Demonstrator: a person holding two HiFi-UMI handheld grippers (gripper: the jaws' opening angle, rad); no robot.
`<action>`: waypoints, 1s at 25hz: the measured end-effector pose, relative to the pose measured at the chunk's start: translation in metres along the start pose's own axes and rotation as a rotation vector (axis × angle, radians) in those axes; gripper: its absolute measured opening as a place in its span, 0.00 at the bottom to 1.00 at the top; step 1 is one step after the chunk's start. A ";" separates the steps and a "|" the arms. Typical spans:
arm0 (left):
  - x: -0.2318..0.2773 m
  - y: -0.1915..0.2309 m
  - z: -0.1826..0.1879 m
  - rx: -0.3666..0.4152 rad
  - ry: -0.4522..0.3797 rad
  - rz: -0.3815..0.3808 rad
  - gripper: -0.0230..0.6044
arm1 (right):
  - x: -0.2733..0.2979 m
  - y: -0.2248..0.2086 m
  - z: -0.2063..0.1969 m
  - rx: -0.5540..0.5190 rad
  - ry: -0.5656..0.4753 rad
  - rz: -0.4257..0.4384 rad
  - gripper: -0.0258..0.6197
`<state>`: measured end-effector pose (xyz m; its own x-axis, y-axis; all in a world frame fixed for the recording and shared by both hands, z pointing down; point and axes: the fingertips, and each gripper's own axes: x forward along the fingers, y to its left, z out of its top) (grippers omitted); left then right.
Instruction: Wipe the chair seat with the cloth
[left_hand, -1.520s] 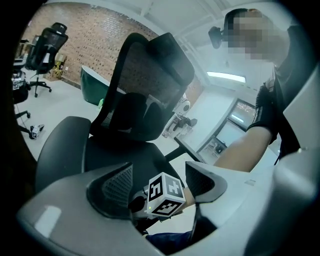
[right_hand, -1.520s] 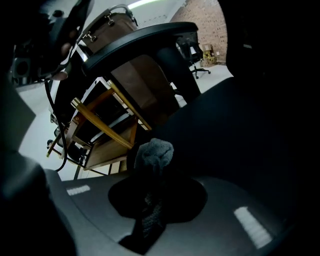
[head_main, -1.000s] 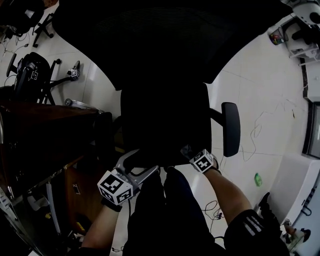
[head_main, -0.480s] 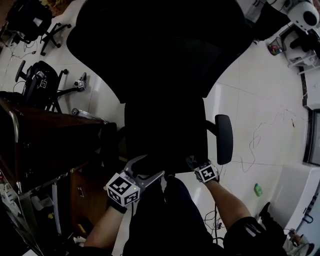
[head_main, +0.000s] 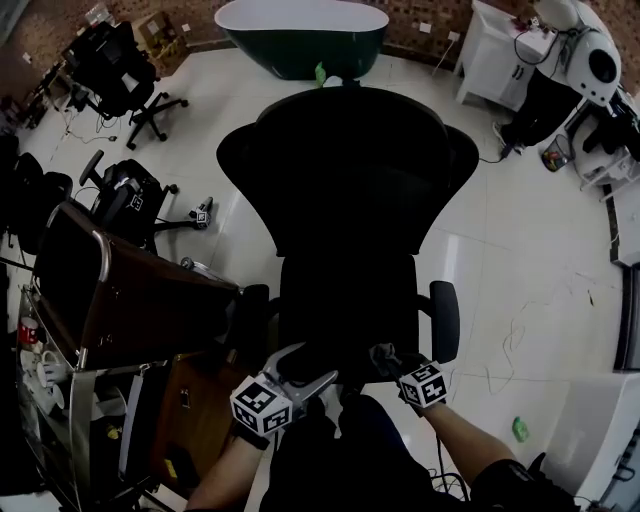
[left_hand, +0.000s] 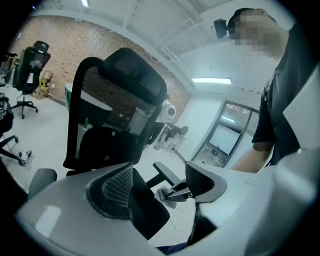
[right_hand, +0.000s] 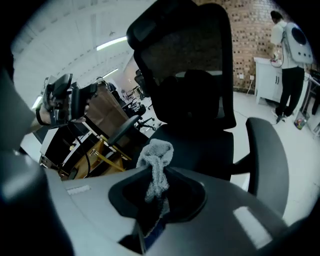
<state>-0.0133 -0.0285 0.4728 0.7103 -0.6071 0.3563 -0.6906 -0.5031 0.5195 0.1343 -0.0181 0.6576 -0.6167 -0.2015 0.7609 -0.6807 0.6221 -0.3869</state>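
A black office chair with a mesh back stands before me, its seat facing me. At the seat's front edge, my right gripper is shut on a grey cloth. In the right gripper view the cloth sticks up bunched from my right gripper, just short of the seat. My left gripper stands open and empty beside it, at the seat's front left. The left gripper view shows my left gripper with jaws wide apart, and the cloth beyond them.
The chair's right armrest sticks out beside my right hand. A brown wooden desk crowds the chair's left side. Other office chairs stand at the far left. A dark green tub and a white cabinet lie beyond.
The head view has tilted up, so the whole chair and the room behind now show. Both grippers sit lower in the frame, still at the seat's front edge.
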 end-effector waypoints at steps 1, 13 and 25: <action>-0.006 -0.005 0.003 0.010 -0.003 -0.003 0.60 | -0.009 0.006 0.010 -0.002 -0.034 0.004 0.12; -0.122 -0.070 -0.020 0.116 -0.080 -0.083 0.60 | -0.131 0.145 0.057 0.053 -0.470 0.007 0.12; -0.255 -0.166 -0.111 0.175 -0.041 -0.198 0.60 | -0.225 0.275 -0.027 0.071 -0.633 -0.119 0.12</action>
<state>-0.0645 0.2783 0.3816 0.8301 -0.5089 0.2280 -0.5546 -0.7110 0.4323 0.0969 0.2186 0.3940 -0.6346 -0.6864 0.3553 -0.7699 0.5209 -0.3687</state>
